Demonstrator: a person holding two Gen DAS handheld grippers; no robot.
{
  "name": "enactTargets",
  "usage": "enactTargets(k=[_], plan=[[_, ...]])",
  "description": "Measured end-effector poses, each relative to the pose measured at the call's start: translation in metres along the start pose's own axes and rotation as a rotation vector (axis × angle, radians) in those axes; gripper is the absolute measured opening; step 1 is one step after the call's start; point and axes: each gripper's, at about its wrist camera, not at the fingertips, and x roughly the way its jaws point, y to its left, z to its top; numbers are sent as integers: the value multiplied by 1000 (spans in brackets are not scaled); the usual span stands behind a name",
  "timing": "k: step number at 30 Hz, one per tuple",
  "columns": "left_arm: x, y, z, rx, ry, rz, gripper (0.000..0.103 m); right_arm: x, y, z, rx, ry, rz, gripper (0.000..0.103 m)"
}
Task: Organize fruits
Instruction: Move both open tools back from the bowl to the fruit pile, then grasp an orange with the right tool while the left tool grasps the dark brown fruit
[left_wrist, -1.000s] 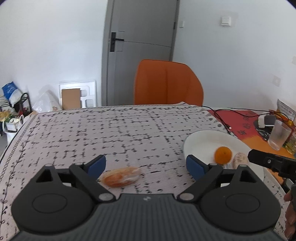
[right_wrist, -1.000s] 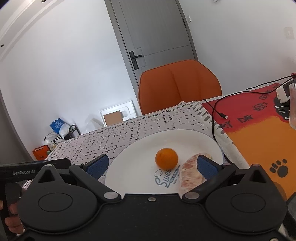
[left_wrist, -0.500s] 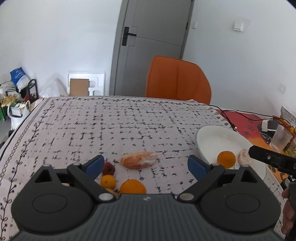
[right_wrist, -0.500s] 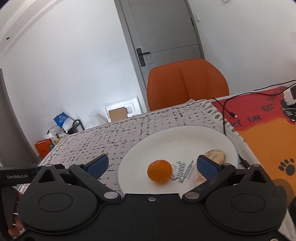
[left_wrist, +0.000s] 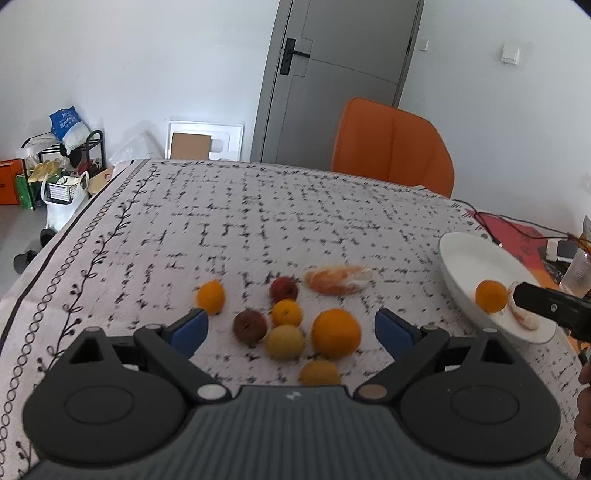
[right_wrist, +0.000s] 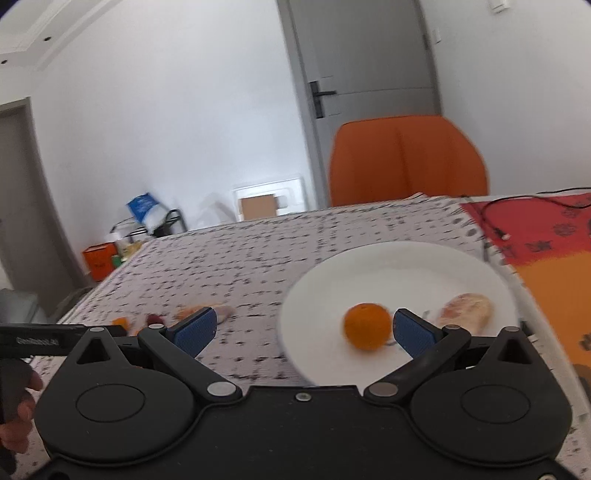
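Several loose fruits lie on the patterned tablecloth in the left wrist view: a big orange (left_wrist: 335, 333), small oranges (left_wrist: 211, 296), a dark red fruit (left_wrist: 250, 325), a yellow one (left_wrist: 285, 341) and a wrapped peeled piece (left_wrist: 337, 279). My left gripper (left_wrist: 291, 329) hangs open just above and in front of this cluster, holding nothing. A white plate (right_wrist: 399, 264) holds a small orange (right_wrist: 367, 325) and a wrapped peeled piece (right_wrist: 467, 309). My right gripper (right_wrist: 303, 331) is open over the plate's near left rim, empty.
An orange chair (left_wrist: 392, 143) stands behind the table's far edge. A cable (left_wrist: 513, 227) and a clear cup (left_wrist: 578, 273) sit on the red-orange mat to the right of the plate. A person's hand (right_wrist: 16, 413) holds the left gripper's handle.
The left gripper has pulled back and up, so the whole fruit cluster has come into view. The right gripper has drifted left, and the plate's orange now sits by its right finger.
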Motion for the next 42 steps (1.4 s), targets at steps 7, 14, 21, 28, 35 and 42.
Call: enactTargets(k=[7, 14, 21, 28, 35, 42], plan=[[-6, 14, -9, -7, 1, 14, 95, 7, 18, -1, -28, 34, 67, 103], [-10, 30, -15, -34, 5, 32, 90, 13, 36, -3, -42, 64, 161, 101], [-9, 41, -18, -56, 15, 26, 71, 29, 52, -6, -52, 127, 208, 76], [-7, 53, -21, -82, 20, 25, 59, 43, 65, -12, -60, 181, 252, 59], [-7, 61, -20, -88, 10, 19, 57, 60, 81, -13, -71, 211, 278, 58], [-3, 66, -17, -101, 2, -1, 53, 72, 95, -14, -86, 231, 290, 54]])
